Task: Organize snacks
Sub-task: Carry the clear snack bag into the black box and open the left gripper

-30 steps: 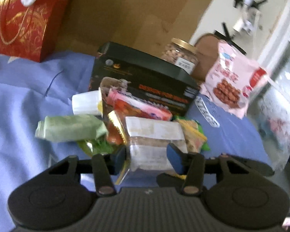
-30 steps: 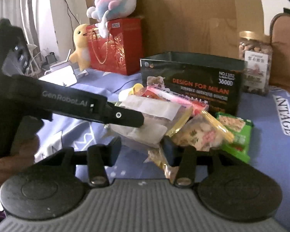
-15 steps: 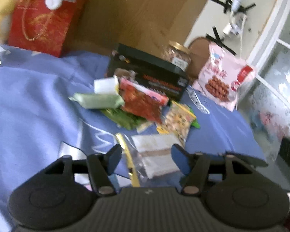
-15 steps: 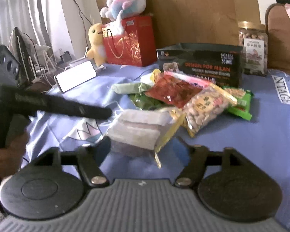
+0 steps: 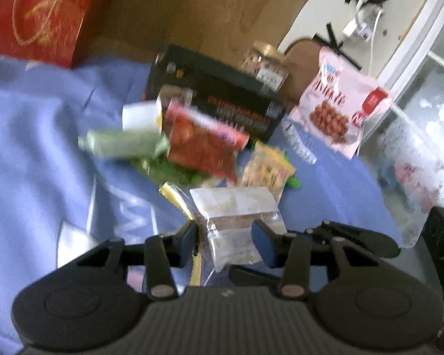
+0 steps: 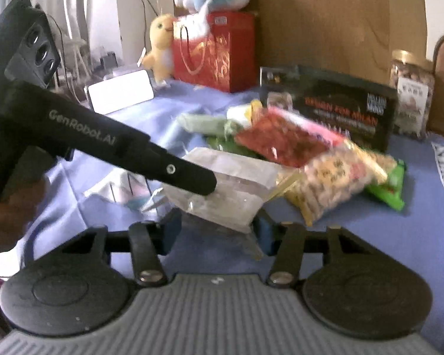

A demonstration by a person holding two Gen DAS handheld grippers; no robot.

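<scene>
Nearest thing in both wrist views is a clear snack bag [image 5: 236,222] with pale contents, sitting between the fingertips of both claws. The left gripper [image 5: 226,238] has its jaws closing around the bag's near end, pads just beside the plastic on each side, though it's too blurry to say they're actually pressing it. The right gripper [image 6: 217,227] is closing too, with the bag's lower corner hanging between its pads, apparently not yet pinched. A hand [image 6: 9,216] holds the left tool at the left. Just past the bag there's a pile on the blue sheet [image 5: 38,148]: a peanut packet [image 6: 340,177], a red packet [image 5: 204,145], and a pale green packet [image 5: 121,145]. Behind those sits a black box [image 6: 340,112], with a nut jar [image 6: 411,88] to its right and a red gift bag [image 6: 216,50] far left.
</scene>
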